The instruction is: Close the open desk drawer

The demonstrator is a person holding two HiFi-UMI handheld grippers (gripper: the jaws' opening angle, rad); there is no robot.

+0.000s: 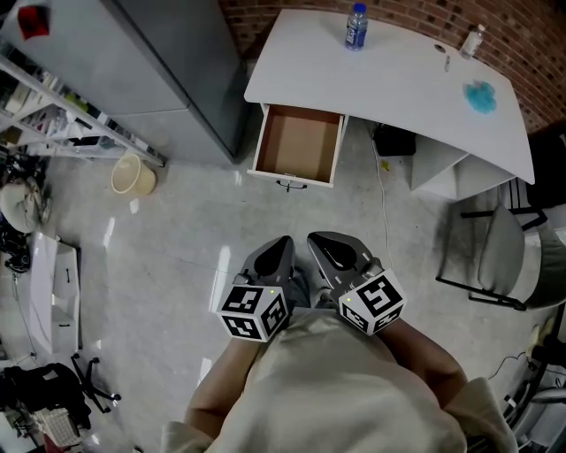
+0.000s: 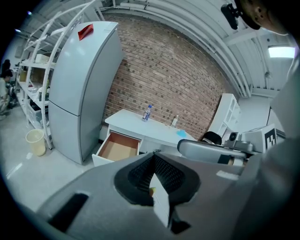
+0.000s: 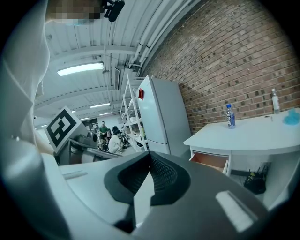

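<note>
- Grey floor (image 1: 159,230) lies between us and the drawer (image 1: 297,144), standing open under the white counter (image 1: 398,80). Risk?
- Shut and empty, the left tongs (image 1: 281,246) and right tongs (image 1: 323,243) are well short of it. A shove off-centre could skew it and jam it.

Desk (image 1: 398,80) against the brick wall (image 1: 416,13), a bottle (image 1: 355,26) on it; drawer (image 1: 298,146) standing out from its left end. Refrigerator (image 1: 150,71) left of the desk, bucket (image 1: 133,174) on the floor (image 1: 177,257) left of that, chair (image 1: 495,248) at the desk's right.
</note>
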